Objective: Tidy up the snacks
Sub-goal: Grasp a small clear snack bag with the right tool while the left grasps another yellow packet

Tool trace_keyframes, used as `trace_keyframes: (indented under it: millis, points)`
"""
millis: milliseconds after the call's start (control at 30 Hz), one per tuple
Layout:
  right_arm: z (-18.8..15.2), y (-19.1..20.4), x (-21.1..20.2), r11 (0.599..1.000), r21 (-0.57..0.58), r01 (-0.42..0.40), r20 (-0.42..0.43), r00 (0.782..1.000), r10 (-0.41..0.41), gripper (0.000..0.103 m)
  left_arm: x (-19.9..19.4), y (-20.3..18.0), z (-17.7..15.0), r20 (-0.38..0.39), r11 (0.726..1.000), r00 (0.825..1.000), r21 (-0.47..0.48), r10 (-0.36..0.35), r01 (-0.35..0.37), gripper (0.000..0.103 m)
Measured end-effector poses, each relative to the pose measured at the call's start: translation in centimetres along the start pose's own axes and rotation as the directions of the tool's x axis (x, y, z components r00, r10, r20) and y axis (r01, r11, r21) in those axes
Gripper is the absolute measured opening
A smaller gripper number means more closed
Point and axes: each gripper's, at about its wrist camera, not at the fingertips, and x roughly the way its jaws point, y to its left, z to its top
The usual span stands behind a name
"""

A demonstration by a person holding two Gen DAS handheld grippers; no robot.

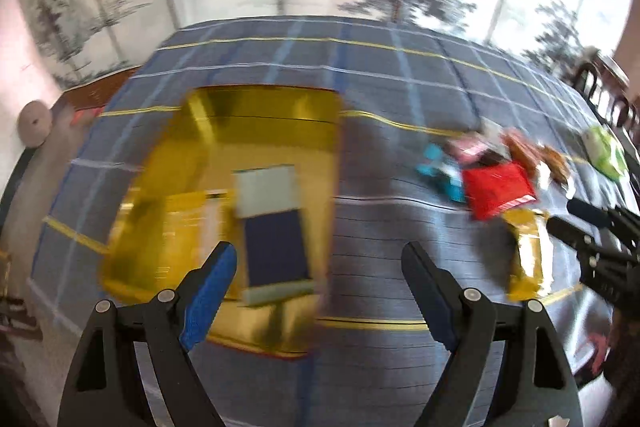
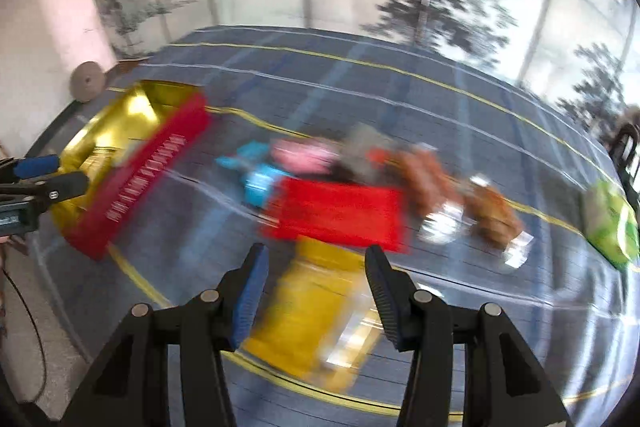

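Both my grippers hold nothing: left gripper point(image 1: 320, 259) gapes wide beside the gold tray point(image 1: 168, 155); right gripper point(image 2: 316, 263), half-open, straddles a yellow packet point(image 2: 316, 311).

My fingers point(image 1: 212, 283) carry blue pads on black frames. The tablecloth point(image 1: 400, 75) is grey-blue plaid with white and yellow lines. On it, the gold tray point(image 1: 256, 107) has a red outer wall; right of the tray lie a red packet point(image 2: 340, 215), a yellow packet point(image 2: 316, 311) and a green packet point(image 2: 612, 227).

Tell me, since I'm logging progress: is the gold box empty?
No. The gold box holds a blue-and-white packet lying flat inside.
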Motion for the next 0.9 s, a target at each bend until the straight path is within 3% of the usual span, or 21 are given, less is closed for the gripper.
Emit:
trace_keyframes:
  millis: [133, 367, 533, 667, 800, 900]
  points:
    - [-1.7, -5.2, -0.2, 0.999, -0.008, 0.033, -0.032, 0.999, -0.034, 0.051, 0.8, -4.5, 0.2, -0.019, 0.997, 0.998, 0.062, -0.052, 0.053, 0.082]
    - [-2.9, -8.8, 1.8, 0.986, -0.152, -0.073, -0.097, 0.994, 0.058, 0.051, 2.0, -9.0, -0.1, -0.052, 0.988, 0.995, 0.126, -0.084, 0.090, 0.082]
    - [-2.4, -7.8, 4.1, 0.946, -0.279, -0.164, -0.137, 0.982, 0.130, 0.051, 2.6, -10.0, -0.2, -0.074, 0.988, 0.995, 0.136, -0.066, 0.076, 0.082]
    - [-1.9, -7.1, 5.4, 0.927, -0.315, -0.202, -0.148, 0.976, 0.162, 0.051, 3.1, -10.1, -0.1, -0.088, 0.990, 0.994, 0.123, -0.057, 0.067, 0.082]
    - [-1.8, -6.6, 5.6, 0.922, -0.321, -0.215, -0.121, 0.975, 0.185, 0.035, 3.8, -10.8, 0.0, -0.101, 0.990, 0.994, 0.127, -0.047, 0.060, 0.082]
    - [-2.2, -6.3, 5.3, 0.921, -0.329, -0.211, -0.103, 0.977, 0.188, 0.029, 4.2, -11.8, 0.0, -0.106, 0.989, 0.993, 0.133, -0.053, 0.067, 0.082]
